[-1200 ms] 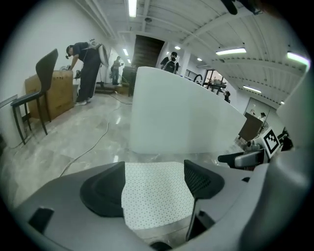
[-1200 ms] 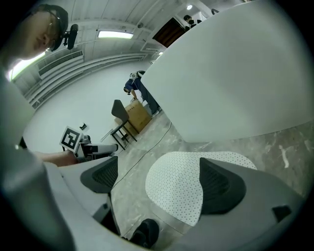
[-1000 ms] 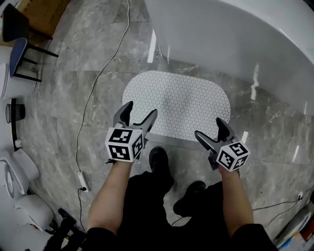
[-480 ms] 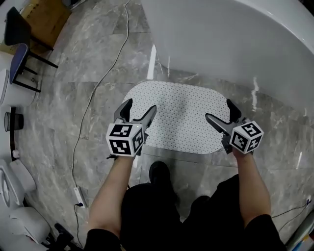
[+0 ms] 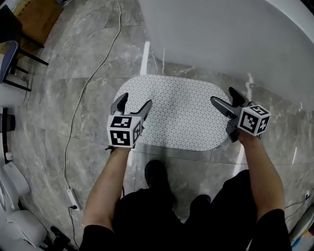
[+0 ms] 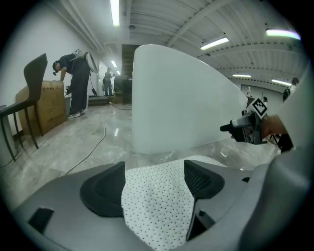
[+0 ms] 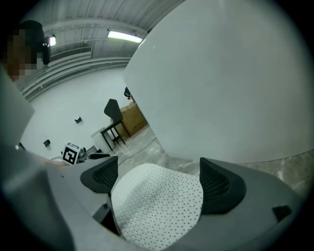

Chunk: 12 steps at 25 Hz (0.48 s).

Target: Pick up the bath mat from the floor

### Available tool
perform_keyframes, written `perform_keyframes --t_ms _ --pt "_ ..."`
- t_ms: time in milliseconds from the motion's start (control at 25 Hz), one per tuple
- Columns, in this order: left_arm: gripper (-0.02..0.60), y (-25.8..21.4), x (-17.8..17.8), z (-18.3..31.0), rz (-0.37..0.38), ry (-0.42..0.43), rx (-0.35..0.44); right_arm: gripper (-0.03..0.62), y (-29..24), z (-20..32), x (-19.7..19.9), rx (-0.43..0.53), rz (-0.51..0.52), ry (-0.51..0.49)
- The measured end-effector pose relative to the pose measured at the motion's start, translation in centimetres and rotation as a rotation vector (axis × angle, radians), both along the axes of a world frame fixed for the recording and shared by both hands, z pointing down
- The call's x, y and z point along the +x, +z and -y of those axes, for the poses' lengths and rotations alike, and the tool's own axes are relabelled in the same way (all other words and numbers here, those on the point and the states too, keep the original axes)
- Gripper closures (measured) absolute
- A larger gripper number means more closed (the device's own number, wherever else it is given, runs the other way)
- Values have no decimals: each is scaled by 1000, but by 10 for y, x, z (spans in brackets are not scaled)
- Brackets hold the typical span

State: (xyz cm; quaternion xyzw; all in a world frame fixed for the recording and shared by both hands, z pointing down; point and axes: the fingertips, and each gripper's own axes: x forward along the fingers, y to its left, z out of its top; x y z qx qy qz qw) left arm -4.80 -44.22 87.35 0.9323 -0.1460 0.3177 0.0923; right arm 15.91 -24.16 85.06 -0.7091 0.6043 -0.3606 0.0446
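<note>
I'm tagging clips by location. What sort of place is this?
Probably a bathroom display set up in a big hall: a dotted bath mat lies on marble-look floor beside a white freestanding tub, under industrial strip lights.

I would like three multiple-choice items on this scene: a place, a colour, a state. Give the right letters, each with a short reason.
1. The bath mat lies: A. on the floor beside the white bathtub; B. inside the bathtub; C. on a chair.
2. The mat is: A. plain blue; B. white with small dark dots; C. red-striped.
3. The left gripper and right gripper have their jaws: A. shut on the mat; B. apart, gripping nothing; C. shut and empty.
Answers: 1 A, the head view shows it flat by the tub. 2 B, dots show in every view. 3 B, each gripper view shows a wide gap between its jaws.
</note>
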Motion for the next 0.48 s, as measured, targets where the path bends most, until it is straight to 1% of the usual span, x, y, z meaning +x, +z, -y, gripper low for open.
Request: perform_keyframes --t_ms 120,200,280,360,480 --pt "189 33 -5 -2 52 13 -17 72 31 3 7 -65 -24 -39" --pt "190 56 -9 -6 92 21 -49 72 54 4 5 -89 0 -52" --pt "189 76 -11 -10 132 39 -64 72 81 -1 0 -127 33 -56" --pt "189 91 -12 -13 175 76 -48 72 108 -8 -7 -187 39 -79" --pt "189 112 -16 -15 237 128 -15 72 142 -17 -15 -291 -13 -167"
